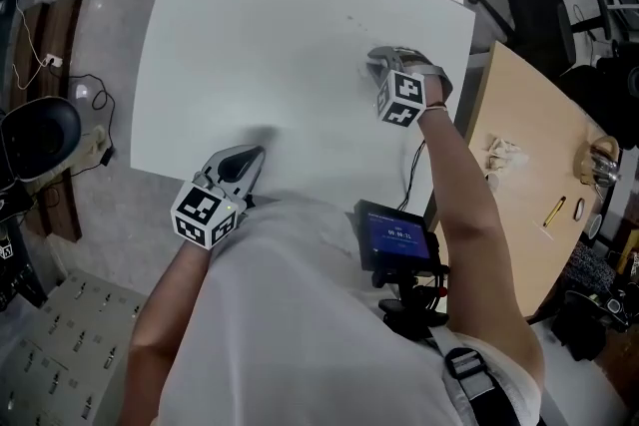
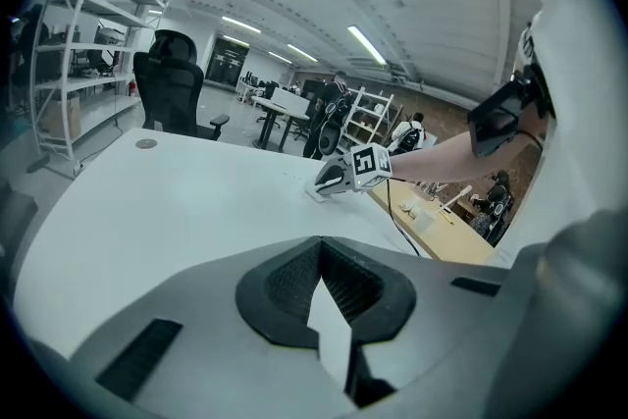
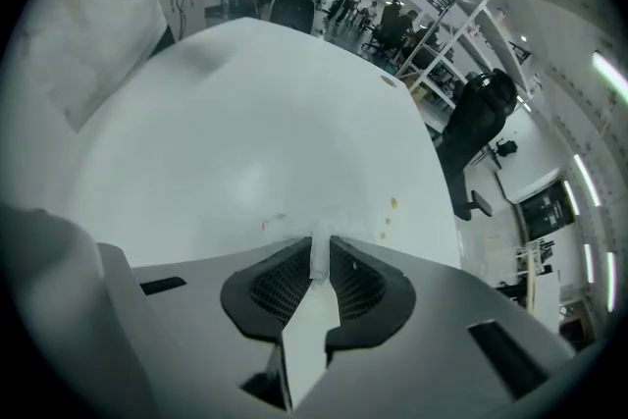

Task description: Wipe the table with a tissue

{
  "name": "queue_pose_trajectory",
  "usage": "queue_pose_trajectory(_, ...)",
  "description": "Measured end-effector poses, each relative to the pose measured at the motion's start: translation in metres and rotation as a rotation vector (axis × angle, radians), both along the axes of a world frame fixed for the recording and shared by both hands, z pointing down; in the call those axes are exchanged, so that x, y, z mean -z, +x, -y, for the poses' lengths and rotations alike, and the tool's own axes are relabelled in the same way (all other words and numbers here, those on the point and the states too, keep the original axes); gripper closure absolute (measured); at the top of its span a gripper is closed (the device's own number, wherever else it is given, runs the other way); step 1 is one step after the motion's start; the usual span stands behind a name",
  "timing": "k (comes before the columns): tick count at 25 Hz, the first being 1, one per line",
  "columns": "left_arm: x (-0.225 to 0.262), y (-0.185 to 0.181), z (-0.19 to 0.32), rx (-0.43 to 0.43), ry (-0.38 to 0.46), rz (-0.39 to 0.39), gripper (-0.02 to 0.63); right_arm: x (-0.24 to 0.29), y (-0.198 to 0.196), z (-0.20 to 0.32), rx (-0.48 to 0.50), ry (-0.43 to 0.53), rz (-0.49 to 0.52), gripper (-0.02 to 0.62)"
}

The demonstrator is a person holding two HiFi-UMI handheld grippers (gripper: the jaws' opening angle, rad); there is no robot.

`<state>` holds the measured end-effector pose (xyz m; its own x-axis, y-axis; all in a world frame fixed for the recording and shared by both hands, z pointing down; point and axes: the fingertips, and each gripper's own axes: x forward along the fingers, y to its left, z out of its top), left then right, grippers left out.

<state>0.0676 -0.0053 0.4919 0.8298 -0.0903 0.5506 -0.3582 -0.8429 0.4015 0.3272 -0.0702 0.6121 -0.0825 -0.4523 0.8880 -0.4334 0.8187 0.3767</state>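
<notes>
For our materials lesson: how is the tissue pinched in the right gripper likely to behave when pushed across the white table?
Probably floppy: the tissue squeezes into a thin strip in the right gripper. Likely light, so it should drag flat on the table, not roll. So thin, it may tear if snagged.

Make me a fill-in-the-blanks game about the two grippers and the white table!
1. The right gripper pinches a white ____ between its jaws.
2. The left gripper sits at the near edge of the table with its jaws together, holding ____.
3. Small brown spots lie on the table just ahead of the ____ gripper.

Missing words: tissue; nothing; right.
</notes>
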Motion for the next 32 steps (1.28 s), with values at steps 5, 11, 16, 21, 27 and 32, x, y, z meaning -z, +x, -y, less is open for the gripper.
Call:
queue_pose_trajectory(5, 0.000, -0.009, 0.003, 0.041, 0.000, -0.002, 0.600, 0.022, 0.022, 0.023, -0.307, 0.023, 0.338, 0.541)
queue_pose_trajectory(11, -0.004, -0.021, 0.000, 0.074, -0.010, 0.009, 0.600, 0.024, 0.093, 0.063, -0.691, 0.142, 0.360, 0.541)
queue_pose_trajectory(16, -0.004, -0.030, 0.002, 0.098, -0.012, 0.020, 0.600, 0.013, 0.105, 0.085, -0.714, 0.196, 0.202, 0.541)
queue_pose_trajectory(21, -0.005, -0.033, 0.002, 0.109, -0.016, 0.023, 0.600, 0.003, 0.089, 0.084, -0.605, 0.193, 0.049, 0.543)
queue_pose_trajectory(27, -0.006, -0.031, 0.002, 0.081, -0.021, 0.008, 0.600, 0.003, 0.034, 0.066, -0.402, 0.146, 0.000, 0.543)
queue_pose_trajectory(32, -0.006, -0.025, 0.004, 0.071, -0.020, -0.004, 0.600, 0.001, 0.002, 0.044, -0.265, 0.124, -0.014, 0.543)
